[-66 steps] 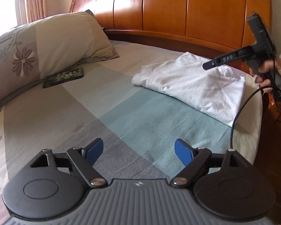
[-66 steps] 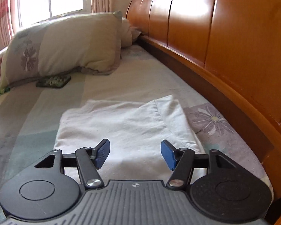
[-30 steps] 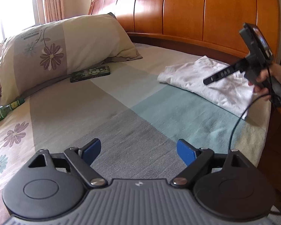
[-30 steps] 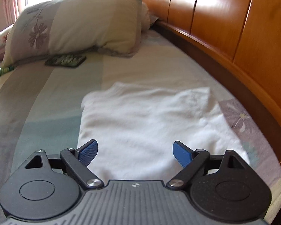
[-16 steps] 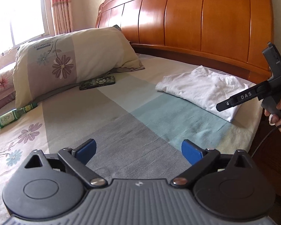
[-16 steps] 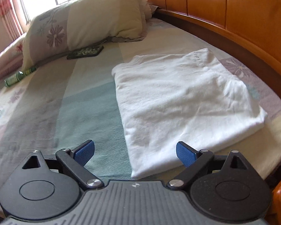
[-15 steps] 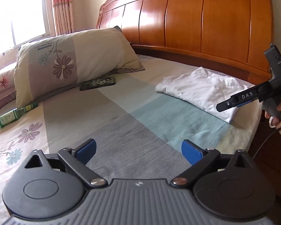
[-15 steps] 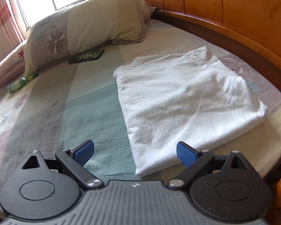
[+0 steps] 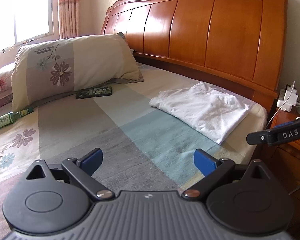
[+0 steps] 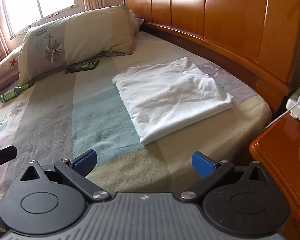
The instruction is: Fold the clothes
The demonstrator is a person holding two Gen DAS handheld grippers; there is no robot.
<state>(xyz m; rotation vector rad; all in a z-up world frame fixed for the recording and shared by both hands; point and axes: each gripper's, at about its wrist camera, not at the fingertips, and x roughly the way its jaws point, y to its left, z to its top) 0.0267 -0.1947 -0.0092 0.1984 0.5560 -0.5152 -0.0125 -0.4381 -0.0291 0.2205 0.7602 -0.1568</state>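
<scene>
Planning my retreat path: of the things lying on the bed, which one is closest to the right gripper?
The folded white shirt, lying nearest the open right gripper. The phone and green bottle lie farther off, by the pillow.

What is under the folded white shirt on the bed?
The folded white shirt lies directly on the striped bedsheet, near the headboard. Anything tucked beneath or inside its folds is covered.

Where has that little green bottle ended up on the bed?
The green bottle lies on its side at the far left of both views, on the bedsheet just below the flowered pillow, left of the dark phone.
</scene>
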